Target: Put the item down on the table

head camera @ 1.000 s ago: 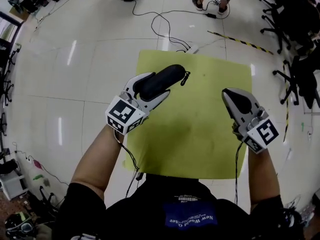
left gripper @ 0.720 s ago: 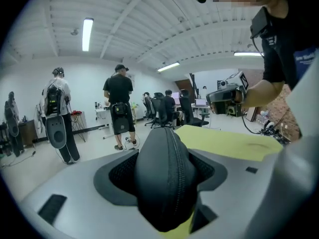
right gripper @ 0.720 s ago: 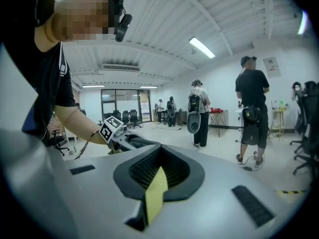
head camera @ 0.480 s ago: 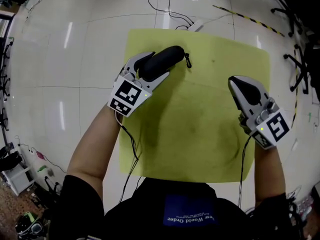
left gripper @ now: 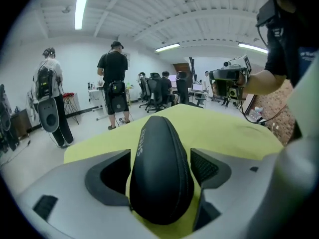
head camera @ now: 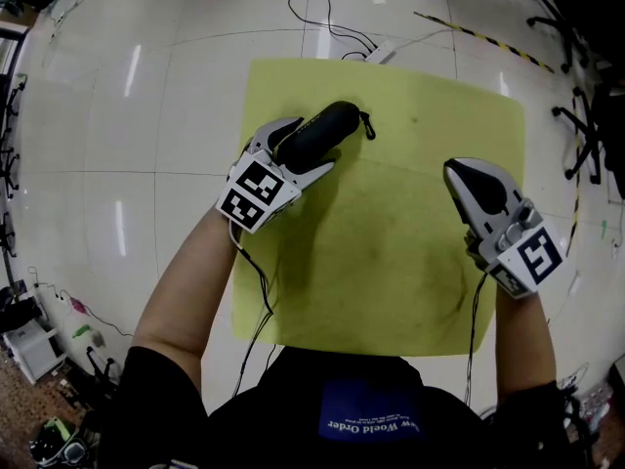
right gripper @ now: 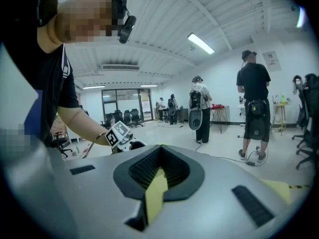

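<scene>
1. Case [head camera: 327,127], black and oblong with a zip, lies on the yellow-green desk [head camera: 410,252]. It sits in the far left part of the desk, with its long axis running from near left to far right.
2. Its zip pull [head camera: 366,125] hangs at the far right end.
3. The left tool [head camera: 308,147] straddles the near end of the case, and its jaws have just been opening. The left gripper view shows a gap between each pad and the case, with desk colour visible on the right side. The case is released: it sits between the jaws but is not pinched.
4. The right tool [head camera: 461,174] is over the right side of the desk, well apart from the case. Its jaws are clenched together on nothing, and only a thin yellow-green strip shows through the slit.
5. The floor [head camera: 146,115] is pale and tiled, with cables [head camera: 322,18] trailing beyond the far edge of the desk.
6. In the left gripper view, people [left gripper: 114,83] stand far off across the room.
</scene>
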The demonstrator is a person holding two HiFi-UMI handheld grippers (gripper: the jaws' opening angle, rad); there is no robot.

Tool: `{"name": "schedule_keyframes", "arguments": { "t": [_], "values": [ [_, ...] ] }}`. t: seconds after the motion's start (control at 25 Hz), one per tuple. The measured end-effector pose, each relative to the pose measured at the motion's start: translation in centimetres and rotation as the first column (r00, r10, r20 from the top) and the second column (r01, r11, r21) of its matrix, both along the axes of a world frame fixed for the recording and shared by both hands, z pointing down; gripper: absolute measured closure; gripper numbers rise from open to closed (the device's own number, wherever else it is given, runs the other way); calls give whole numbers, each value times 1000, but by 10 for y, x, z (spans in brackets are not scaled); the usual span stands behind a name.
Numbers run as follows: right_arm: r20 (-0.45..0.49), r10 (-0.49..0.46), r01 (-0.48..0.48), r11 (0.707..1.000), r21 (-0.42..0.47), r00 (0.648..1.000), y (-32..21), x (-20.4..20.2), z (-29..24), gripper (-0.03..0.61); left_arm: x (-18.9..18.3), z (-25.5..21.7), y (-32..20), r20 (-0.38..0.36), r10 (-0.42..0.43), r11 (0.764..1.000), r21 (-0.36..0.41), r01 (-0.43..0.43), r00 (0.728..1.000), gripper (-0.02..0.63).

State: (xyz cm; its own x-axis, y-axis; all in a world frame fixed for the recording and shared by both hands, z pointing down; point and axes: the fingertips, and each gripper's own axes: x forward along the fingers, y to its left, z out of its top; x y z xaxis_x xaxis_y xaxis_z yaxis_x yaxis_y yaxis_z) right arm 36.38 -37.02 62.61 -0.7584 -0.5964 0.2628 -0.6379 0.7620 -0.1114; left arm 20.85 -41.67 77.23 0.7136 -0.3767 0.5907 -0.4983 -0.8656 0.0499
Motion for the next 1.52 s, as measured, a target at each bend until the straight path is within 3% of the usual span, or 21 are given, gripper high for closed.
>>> {"name": "schedule_keyframes", "arguments": {
  "t": [0.2,0.36,0.52,0.72,0.76,1.0,1.24,1.52],
  "values": [
    [15,26,-26,1000,15,1000,6,2,-19,591,-9,-31,8,-71,-29,1000,-8,28,997,244],
    [21,34,-35,999,36,999,18,3,-43,591,-14,-86,21,-221,-77,997,-5,77,972,244],
    [35,43,-46,996,82,998,36,4,-92,591,-29,-180,49,-430,-126,991,-5,137,894,245],
    [60,72,-79,989,127,996,71,12,-172,591,-60,-289,98,-581,-136,985,7,172,803,261],
    [69,81,-90,988,129,994,80,13,-187,591,-65,-304,109,-596,-143,983,8,183,790,332],
    [148,93,-110,987,115,985,149,18,-248,591,-78,-358,187,-653,-172,973,5,232,738,603],
    [160,147,-161,983,84,976,203,34,-244,591,-70,-371,240,-667,-170,969,23,247,725,607],
    [194,133,-151,985,81,972,234,19,-241,592,-61,-373,271,-657,-152,970,44,239,738,607]
  ]
}}
